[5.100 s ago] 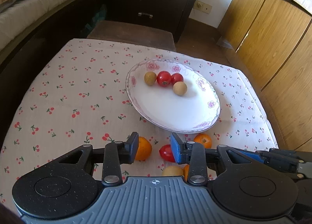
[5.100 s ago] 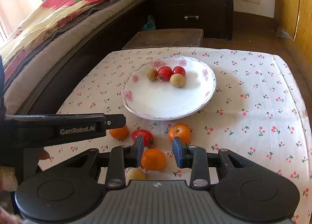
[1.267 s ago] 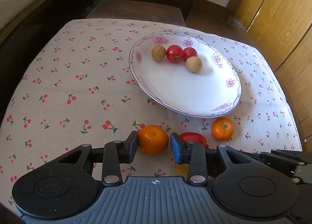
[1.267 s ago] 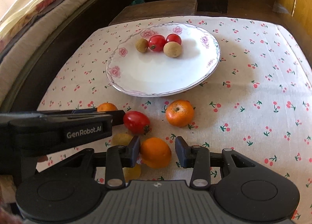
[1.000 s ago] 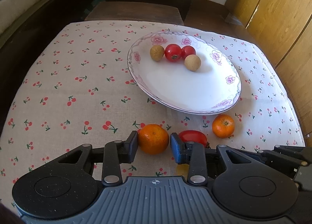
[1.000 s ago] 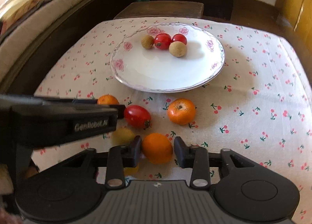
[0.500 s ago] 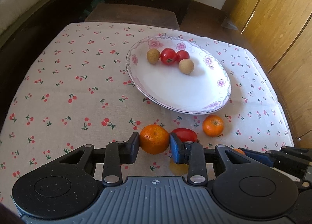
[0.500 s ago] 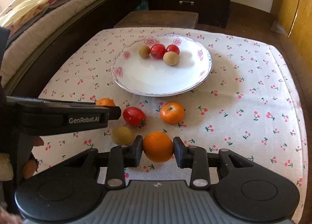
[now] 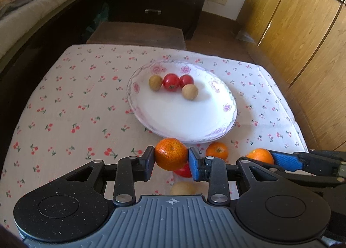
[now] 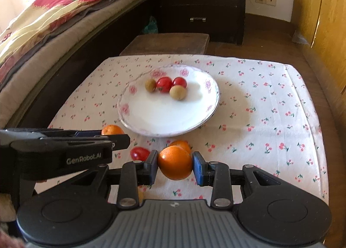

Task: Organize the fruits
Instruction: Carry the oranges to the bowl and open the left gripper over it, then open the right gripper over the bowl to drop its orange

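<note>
My left gripper is shut on an orange, held a little above the cherry-print cloth in front of the white flowered plate. My right gripper is shut on a second orange, also off the cloth. The plate holds two red tomatoes and two tan round fruits. Left on the cloth near the plate's front rim are a third orange, a red tomato and a tan fruit, partly hidden by my fingers.
A bed runs along the left of the small table. A dark dresser and a low wooden stool stand beyond it. Wooden cupboard doors line the right side. The cloth's right edge drops off close by.
Both grippers have risen with their oranges, lifting them off the cloth. The plate and loose fruit now look farther away. Fruit on the plate has not moved.
</note>
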The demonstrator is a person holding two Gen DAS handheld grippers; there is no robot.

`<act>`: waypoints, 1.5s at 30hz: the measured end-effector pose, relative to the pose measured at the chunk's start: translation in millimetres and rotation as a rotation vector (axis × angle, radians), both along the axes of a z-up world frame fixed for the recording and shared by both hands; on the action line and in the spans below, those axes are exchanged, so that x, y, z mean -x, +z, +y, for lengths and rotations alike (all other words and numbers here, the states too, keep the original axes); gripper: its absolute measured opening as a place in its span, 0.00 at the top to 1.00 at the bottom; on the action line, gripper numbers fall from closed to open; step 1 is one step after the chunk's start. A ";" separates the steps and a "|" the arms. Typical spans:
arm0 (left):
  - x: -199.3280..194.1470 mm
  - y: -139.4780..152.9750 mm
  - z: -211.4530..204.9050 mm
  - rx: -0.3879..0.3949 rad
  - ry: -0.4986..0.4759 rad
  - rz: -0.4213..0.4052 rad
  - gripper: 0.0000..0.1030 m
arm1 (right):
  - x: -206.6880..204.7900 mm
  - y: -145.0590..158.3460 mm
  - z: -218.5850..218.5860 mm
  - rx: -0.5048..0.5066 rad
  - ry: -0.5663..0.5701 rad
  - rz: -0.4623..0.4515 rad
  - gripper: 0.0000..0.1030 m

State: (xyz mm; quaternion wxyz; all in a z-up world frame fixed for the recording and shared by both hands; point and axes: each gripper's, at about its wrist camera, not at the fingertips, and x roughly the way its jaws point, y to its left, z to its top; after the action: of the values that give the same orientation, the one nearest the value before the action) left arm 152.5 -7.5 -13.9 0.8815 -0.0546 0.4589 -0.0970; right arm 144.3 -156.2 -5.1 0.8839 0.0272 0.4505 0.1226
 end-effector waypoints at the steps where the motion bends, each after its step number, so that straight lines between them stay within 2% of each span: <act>1: -1.1 0.6 -0.5 0.001 0.000 -0.002 0.60 | -1.7 0.3 -1.2 -0.002 -0.003 -0.002 0.66; 21: -33.9 1.8 -11.6 0.010 0.007 -0.007 0.60 | -48.9 4.7 -8.5 -0.014 -0.032 -0.029 0.66; 36: -59.3 -14.3 -12.0 0.001 0.037 0.025 0.63 | -80.5 -15.6 -5.1 -0.009 -0.039 0.008 0.66; 45: -60.8 -14.7 -9.3 -0.006 0.050 0.026 0.63 | -83.8 -19.7 -1.9 -0.022 -0.039 0.018 0.66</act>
State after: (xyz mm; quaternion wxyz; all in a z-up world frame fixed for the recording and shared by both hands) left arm 213.3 -16.8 -28.6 0.8777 -0.0649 0.4691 -0.0729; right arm 228.2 -158.1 -24.8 0.8817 0.0465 0.4564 0.1102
